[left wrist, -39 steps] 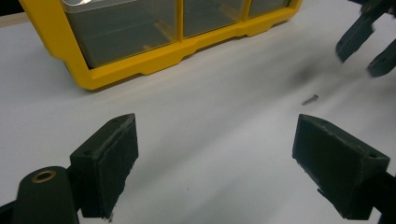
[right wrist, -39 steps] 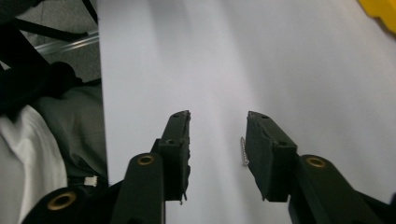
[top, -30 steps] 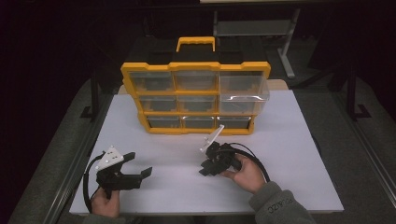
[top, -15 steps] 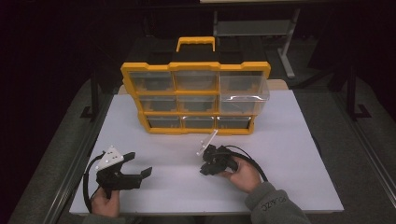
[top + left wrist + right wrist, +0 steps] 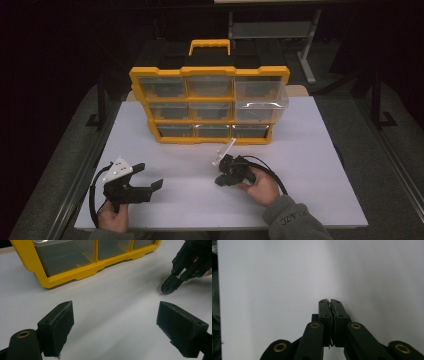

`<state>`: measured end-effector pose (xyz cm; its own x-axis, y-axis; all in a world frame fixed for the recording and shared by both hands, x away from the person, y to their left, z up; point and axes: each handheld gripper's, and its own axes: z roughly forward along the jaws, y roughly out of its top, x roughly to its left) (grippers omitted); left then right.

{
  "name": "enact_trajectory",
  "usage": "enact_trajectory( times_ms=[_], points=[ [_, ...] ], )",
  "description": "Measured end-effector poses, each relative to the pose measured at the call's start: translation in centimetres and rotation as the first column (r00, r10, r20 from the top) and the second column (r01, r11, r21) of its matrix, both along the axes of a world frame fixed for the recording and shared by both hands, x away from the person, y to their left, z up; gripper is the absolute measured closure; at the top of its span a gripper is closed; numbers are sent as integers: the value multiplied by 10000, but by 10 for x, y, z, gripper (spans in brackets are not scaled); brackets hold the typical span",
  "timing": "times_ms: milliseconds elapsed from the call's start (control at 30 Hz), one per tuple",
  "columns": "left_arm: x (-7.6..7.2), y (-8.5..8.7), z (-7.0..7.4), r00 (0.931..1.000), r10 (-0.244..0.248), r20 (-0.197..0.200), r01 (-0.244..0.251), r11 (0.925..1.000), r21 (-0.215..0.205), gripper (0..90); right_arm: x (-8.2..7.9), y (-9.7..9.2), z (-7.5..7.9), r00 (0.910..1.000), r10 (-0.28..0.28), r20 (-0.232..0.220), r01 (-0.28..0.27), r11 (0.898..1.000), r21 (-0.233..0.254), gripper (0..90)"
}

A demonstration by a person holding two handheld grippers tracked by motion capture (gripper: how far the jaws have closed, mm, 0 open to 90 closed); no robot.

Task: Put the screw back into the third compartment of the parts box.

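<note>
Tongs on the right (image 5: 331, 301) have just been closing and now sit pressed together, tips pointing down at the bare white counter (image 5: 310, 165). A thin sliver of something seems to sit in the seam between the pads in the right gripper view, but it is too small to name, so call it closed with nothing clearly held. From the left gripper view the same tongs (image 5: 167, 289) show pinched shut with the tips just at the counter surface.

Left tongs (image 5: 150, 180) stand wide apart, resting low near the front left of the counter, nothing between them, the hand (image 5: 112, 217) gripping from behind.

The yellow organizer (image 5: 210, 105) stands upright toward the back of the counter, well apart from both pairs of tongs. Its upper right drawer (image 5: 261, 97) is pulled out toward the person; the rest sit flush.

My read: this looks like a pick attempt for something very small on the counter, meant for that open drawer. Next move calls for lifting the right tongs without loosening, checking that the piece truly came up, then carrying it over the drawer's front lip.
</note>
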<state>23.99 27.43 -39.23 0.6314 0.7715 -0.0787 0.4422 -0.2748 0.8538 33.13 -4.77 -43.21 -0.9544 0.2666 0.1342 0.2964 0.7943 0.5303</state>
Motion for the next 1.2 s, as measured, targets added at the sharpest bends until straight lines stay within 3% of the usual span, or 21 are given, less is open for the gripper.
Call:
enact_trajectory(
  times_ms=[167, 300, 467, 567, 867, 1200],
  points=[
    [0, 0, 0, 10000, -28, -2, 28, 10000, 56, 137, -6, -7, 12, 9987, -330, -383, 336, 9993, 152, 872],
    [-1, 0, 0, 10000, -16, -54, 16, 10000, 71, 137, -8, -15, 23, 9999, -48, -97, 54, 9981, 613, 872],
    [0, 0, 0, 10000, -10, -21, 10, 10000, 56, 137, -15, -24, 38, 9994, -128, -321, 154, 9965, 822, 872],
    [0, -1, 0, 10000, -18, -67, 18, 10000, 70, 137, -18, -28, 48, 9998, -61, -174, 76, 9959, 905, 871],
    [0, 0, 1, 10000, -69, 72, 67, 9997, 235, 137, -27, -40, 86, 9999, 146, -76, -136, 9926, 1204, 871],
    [-1, -2, 0, 10000, 50, 19, -50, 10000, -37, 137, -30, -50, 134, 9994, 321, 86, -329, 9900, 1369, 872]
  ],
)
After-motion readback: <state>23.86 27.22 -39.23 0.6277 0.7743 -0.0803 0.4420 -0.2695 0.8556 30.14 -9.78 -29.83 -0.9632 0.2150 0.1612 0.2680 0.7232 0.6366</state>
